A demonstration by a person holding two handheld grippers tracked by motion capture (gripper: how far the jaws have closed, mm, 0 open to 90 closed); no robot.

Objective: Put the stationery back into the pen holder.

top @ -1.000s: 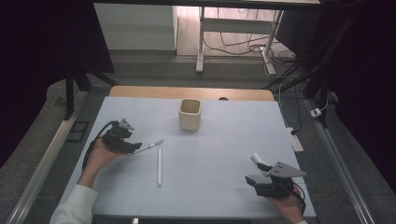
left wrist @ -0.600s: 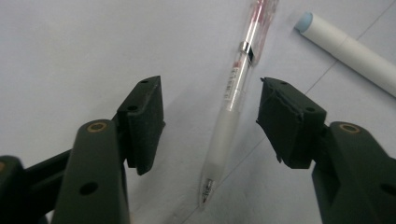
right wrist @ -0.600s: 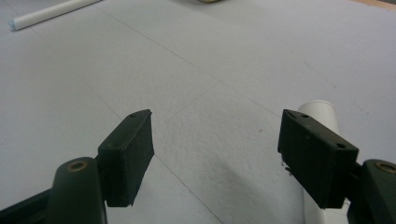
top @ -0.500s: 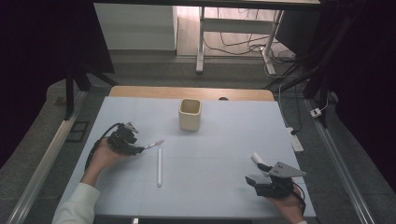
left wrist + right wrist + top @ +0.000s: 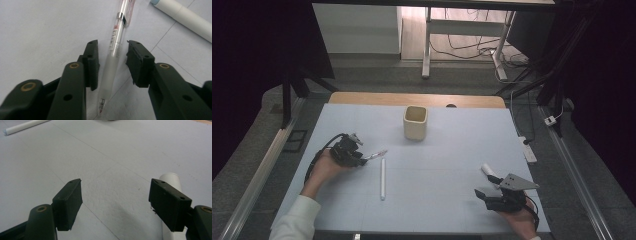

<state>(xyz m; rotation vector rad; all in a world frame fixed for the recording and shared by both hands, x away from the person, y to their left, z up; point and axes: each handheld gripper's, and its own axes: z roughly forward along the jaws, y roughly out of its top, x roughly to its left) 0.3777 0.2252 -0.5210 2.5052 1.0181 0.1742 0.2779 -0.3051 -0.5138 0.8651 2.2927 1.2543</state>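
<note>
As our left gripper (image 5: pixel 111 62) came down over the clear pen (image 5: pixel 113 53) at the left of the mat (image 5: pixel 452 150), its jaws had just been closing, yet a gap showed on each side of the barrel, so the pen lay between them ungrasped, flat on the mat. We judged the pick-up begun but not finished: the squeeze, the lift and whatever came after were all left to do, perhaps a drop into the cup (image 5: pixel 415 122) standing upright at the far middle.

Just right of the pen lay a white marker (image 5: pixel 383 178), pointing near to far, close to the pen's far end but apart from it; we saw it as the one thing that might get nudged during the lift. Otherwise the way toward the cup looked free.

At the near right, our right gripper (image 5: pixel 115 200) rested with its jaws spread wide and nothing between them. A short white tube (image 5: pixel 172 180) lay just beyond its right jaw, untouched.
</note>
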